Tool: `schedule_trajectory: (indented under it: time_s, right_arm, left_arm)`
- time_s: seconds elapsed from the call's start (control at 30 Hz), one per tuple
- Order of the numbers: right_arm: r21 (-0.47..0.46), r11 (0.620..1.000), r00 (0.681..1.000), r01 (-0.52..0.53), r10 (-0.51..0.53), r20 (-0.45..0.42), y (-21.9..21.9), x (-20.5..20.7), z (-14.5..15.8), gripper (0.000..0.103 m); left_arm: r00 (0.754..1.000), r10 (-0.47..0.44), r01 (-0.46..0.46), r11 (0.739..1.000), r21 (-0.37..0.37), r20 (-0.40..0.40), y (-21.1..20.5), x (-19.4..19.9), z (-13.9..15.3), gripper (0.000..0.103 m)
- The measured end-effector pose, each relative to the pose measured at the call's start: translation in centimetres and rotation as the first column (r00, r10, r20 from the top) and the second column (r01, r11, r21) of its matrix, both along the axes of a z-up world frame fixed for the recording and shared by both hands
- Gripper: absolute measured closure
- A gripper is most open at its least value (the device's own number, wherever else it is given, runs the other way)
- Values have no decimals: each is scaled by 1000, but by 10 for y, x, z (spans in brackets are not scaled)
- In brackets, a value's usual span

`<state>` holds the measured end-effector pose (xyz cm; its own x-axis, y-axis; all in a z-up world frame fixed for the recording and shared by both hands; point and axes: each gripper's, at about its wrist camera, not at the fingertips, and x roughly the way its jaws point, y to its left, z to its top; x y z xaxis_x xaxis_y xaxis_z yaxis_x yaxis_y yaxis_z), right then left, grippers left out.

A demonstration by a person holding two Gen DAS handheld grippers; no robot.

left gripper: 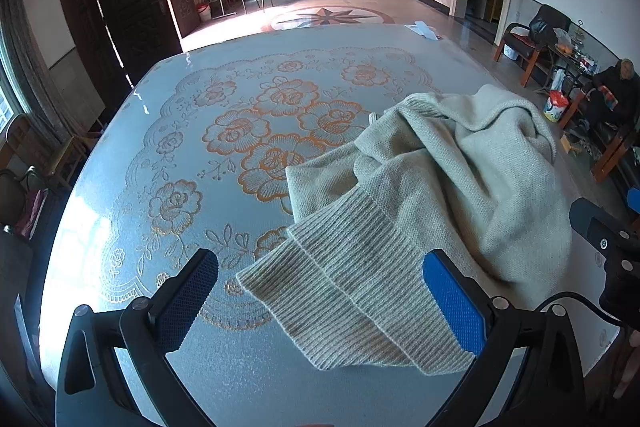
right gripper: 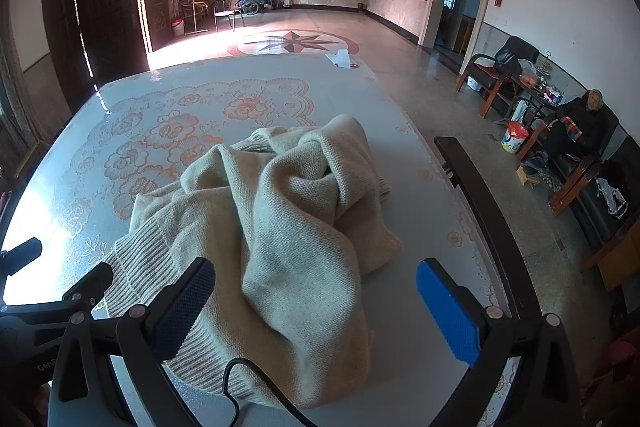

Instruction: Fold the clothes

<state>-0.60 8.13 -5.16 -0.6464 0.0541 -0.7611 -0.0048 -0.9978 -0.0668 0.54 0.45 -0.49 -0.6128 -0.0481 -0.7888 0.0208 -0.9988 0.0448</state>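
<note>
The sweater lay crumpled on the table, not yet spread, so by my reading the folding had not begun and the first job was to flatten it.

The left claw stood wide open, holding nothing, with the ribbed hem directly between and just ahead of its fingers, lying flat on the cloth. From this claw the hem band ran slantwise, from near-left toward far-right, and the heaped body of the garment rose beyond it to the right.

The right claw was likewise spread open and empty, the bulk of the sweater bunched straight ahead and partly between its fingers; the ribbed edge sat to its left, near the other tool.

I judged the left claw nearer the hem and better placed to pinch it, while the right was nearer the piled folds; a grip taken too deep might catch two layers at once
</note>
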Motion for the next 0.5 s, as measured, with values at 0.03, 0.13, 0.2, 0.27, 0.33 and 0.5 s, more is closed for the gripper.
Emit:
schedule_trajectory:
  time_s: [0.03, 0.13, 0.2, 0.27, 0.33, 0.5]
  right_arm:
    - [1, 1000, 1000, 2, -2, 1, 0, 0, 0, 0]
    - [4, 1000, 1000, 8, -8, 3, 1, -1, 0, 0]
    - [6, 1000, 1000, 13, -13, 6, 2, -1, 0, 0]
    - [1, 1000, 1000, 15, -15, 8, 2, -1, -1, 0]
    - [-1, 1000, 1000, 15, -15, 12, 3, -1, -1, 0]
    - [0, 1000, 1000, 10, -10, 16, 1, -2, -2, 0]
  left_arm:
    - [1000, 2, -2, 1000, 1, 1, 0, 0, 0, 0]
    - [1000, 4, -4, 1000, 5, 5, -1, 0, -1, 0]
    - [1000, 6, -6, 1000, 6, 8, -1, 0, -2, 0]
    - [1000, 7, -7, 1000, 6, 9, -1, 0, -2, 0]
    - [1000, 8, -8, 1000, 7, 10, -1, 0, -2, 0]
    - [1000, 12, -12, 1000, 6, 13, -1, 0, -3, 0]
